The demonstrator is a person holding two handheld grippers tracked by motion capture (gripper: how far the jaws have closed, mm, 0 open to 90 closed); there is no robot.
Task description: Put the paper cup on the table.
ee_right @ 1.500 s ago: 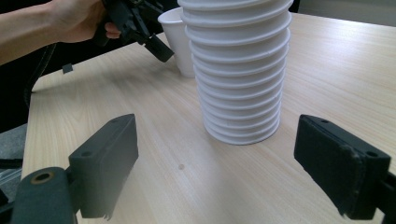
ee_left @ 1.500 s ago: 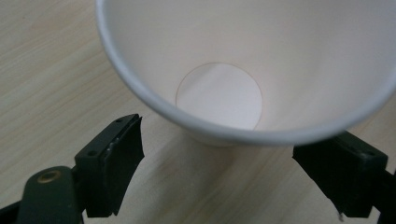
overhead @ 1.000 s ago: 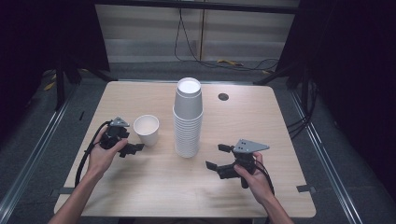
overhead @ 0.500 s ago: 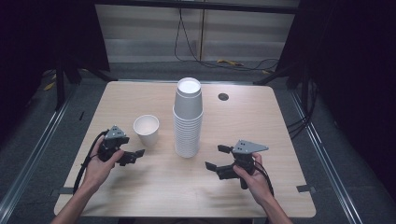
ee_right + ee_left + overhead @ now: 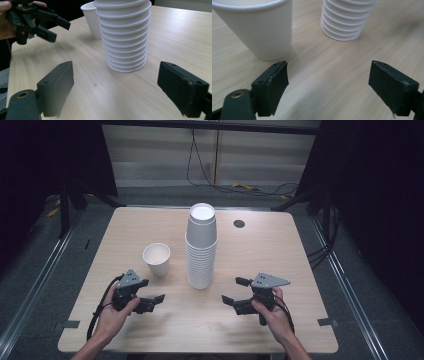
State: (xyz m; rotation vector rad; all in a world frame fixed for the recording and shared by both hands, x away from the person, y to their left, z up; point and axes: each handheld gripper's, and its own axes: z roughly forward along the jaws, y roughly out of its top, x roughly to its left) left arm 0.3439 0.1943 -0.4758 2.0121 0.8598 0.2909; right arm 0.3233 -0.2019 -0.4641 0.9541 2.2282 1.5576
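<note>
One unmarked white cup (image 5: 156, 259)

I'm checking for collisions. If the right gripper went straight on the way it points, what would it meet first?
Most likely the stack of cups: it stands right ahead between the open jaws of the right gripper, with bare table before it.

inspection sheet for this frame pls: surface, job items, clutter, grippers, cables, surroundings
Surface: light wooden table, bare around the things.
Job's things: single paper cup upright, apart from tall cup stack.
Clutter: small dark round spot on the far side of the table.
Grippers: left gripper and right gripper, jaws open, nothing between them.
Cables: black cable from the left gripper; more on the floor behind.
Surroundings: dark curtains, grey floor.
</note>
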